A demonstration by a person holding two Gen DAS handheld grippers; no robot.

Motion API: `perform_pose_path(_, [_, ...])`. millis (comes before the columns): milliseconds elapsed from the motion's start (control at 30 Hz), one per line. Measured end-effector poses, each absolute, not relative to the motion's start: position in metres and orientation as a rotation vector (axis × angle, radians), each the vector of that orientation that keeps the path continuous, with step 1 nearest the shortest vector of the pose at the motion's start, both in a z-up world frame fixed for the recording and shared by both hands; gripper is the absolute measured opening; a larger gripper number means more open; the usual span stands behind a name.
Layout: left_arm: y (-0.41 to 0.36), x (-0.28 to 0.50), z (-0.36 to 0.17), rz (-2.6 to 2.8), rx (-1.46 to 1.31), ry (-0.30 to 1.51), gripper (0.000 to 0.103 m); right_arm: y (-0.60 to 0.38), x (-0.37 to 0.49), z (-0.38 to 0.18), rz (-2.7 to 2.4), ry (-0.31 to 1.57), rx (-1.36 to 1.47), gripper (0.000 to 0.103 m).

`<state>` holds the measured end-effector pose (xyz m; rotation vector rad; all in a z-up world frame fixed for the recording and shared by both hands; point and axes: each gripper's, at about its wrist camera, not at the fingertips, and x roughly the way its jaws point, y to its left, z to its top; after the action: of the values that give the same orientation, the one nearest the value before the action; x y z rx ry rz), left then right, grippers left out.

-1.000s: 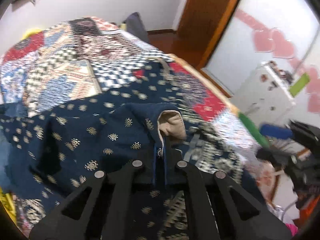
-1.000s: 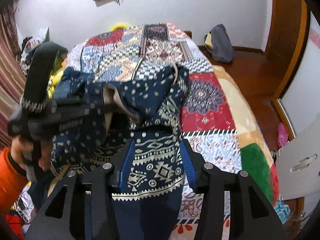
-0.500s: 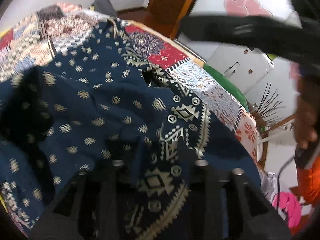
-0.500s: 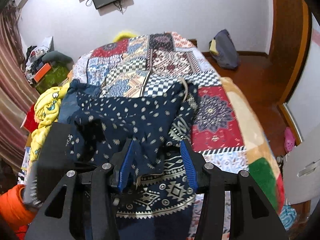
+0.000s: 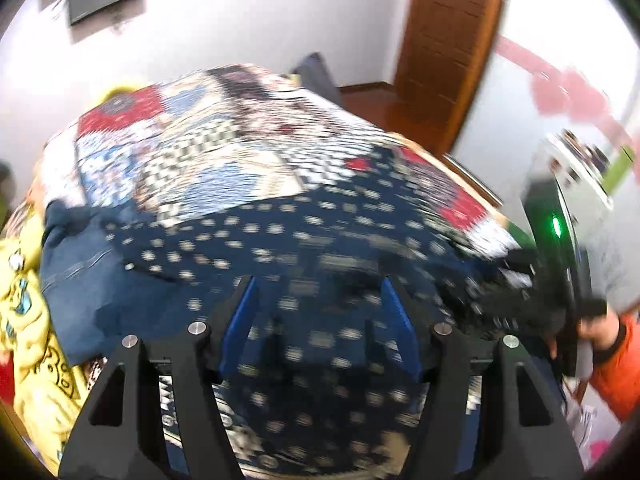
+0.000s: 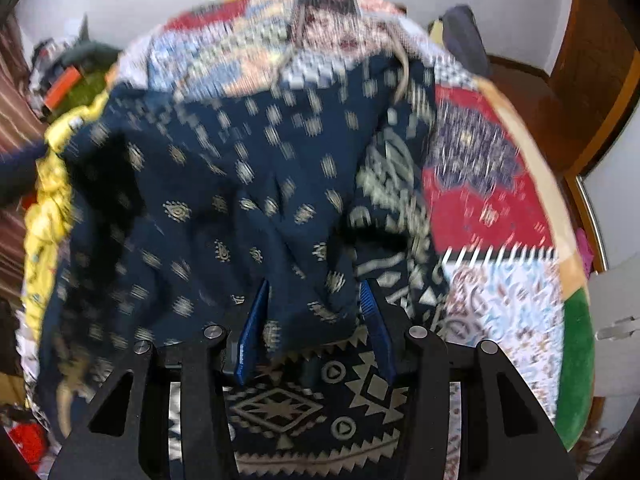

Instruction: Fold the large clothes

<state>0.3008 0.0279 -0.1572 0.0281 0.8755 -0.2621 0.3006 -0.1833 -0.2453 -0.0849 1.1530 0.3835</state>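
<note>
A large navy garment [image 6: 224, 208] with small gold motifs and a patterned cream border lies rumpled on the patchwork bedspread [image 6: 492, 216]; it also shows in the left wrist view [image 5: 320, 248]. My left gripper [image 5: 320, 304] is open, its blue pads spread just above the cloth, holding nothing. My right gripper [image 6: 314, 312] is open, with a fold of the navy cloth lying loose between its blue pads. The right gripper's black body shows at the right edge of the left wrist view [image 5: 560, 264]. Both views are motion-blurred.
A yellow garment [image 5: 28, 320] and a denim piece [image 5: 80, 280] lie at the bed's left side. A dark bag [image 6: 464, 40] sits on the wooden floor past the bed. A wooden door [image 5: 448, 48] and a white cabinet [image 5: 576, 168] stand to the right.
My left gripper has let go of the navy cloth and opened, swinging back to face the bed. The garment has dropped flatter. My right gripper has moved forward over the cloth.
</note>
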Motion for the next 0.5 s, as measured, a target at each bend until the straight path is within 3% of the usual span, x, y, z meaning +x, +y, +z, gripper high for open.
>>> perform_pose_path(267, [0.053,0.339,-0.218,-0.189,-0.039,1.034,0.062,-0.202,0.293,-0.24,0.397,1.169,-0.077,0.044])
perform_pose_path(500, [0.017,0.326,-0.253,-0.184,0.206,1.019,0.065,-0.215,0.289,-0.217,0.412,1.125,-0.092,0.044])
